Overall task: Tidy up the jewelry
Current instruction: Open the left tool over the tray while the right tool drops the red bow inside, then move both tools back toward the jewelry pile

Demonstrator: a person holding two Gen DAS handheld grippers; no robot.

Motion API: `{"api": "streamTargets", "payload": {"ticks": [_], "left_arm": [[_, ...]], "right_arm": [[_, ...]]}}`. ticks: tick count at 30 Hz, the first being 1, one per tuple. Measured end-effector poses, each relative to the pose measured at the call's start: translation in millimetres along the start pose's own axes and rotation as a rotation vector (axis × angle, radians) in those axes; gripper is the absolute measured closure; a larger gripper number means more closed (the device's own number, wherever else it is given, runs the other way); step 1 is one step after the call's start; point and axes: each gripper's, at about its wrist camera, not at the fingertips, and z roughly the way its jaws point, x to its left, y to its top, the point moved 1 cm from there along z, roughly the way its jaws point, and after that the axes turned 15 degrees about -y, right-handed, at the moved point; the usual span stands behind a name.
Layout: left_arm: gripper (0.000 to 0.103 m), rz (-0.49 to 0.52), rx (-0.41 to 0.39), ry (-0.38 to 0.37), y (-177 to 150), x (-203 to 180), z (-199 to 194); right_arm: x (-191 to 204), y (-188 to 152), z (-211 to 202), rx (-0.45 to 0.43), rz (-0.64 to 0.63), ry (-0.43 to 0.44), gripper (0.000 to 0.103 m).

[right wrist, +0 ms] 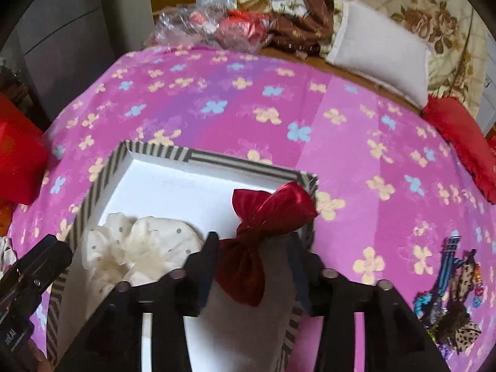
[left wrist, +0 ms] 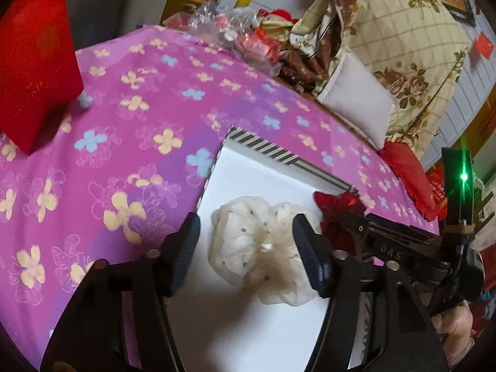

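Note:
A white box with a black-and-white striped rim lies on the pink flowered cloth. A cream dotted scrunchie lies inside it; it also shows in the right wrist view. My left gripper is open, its fingers on either side of the scrunchie and just above it. A red satin bow lies in the box's right part, across the rim; it also shows in the left wrist view. My right gripper is open around the bow's lower end.
A pile of hair accessories lies on the cloth at the right. A red box stands at the left. Red cloth, a white pillow and plastic-wrapped items line the far edge.

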Motion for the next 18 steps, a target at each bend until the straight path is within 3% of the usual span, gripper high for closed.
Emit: {"api": "streamTargets", "payload": {"ticks": [3,11,18], "left_arm": [[0.040,-0.018,-0.004,-0.016,1.9,1.5,-5.6],[0.040,-0.092,-0.048,-0.020,5.8,13.1,-28.7],[0.040,-0.096,-0.034,0.012,-4.1,14.5,-36.4]], "right_arm": [[-9.8,-19.9,-18.1,-0.008,-0.004,-0.010,0.058],[-27.0,-130.6,-59.2,0.057,-0.023,0.031,0.059],[-13.4,-174.4,-64.2,0.112,-0.040,0.030,0.059]]}}
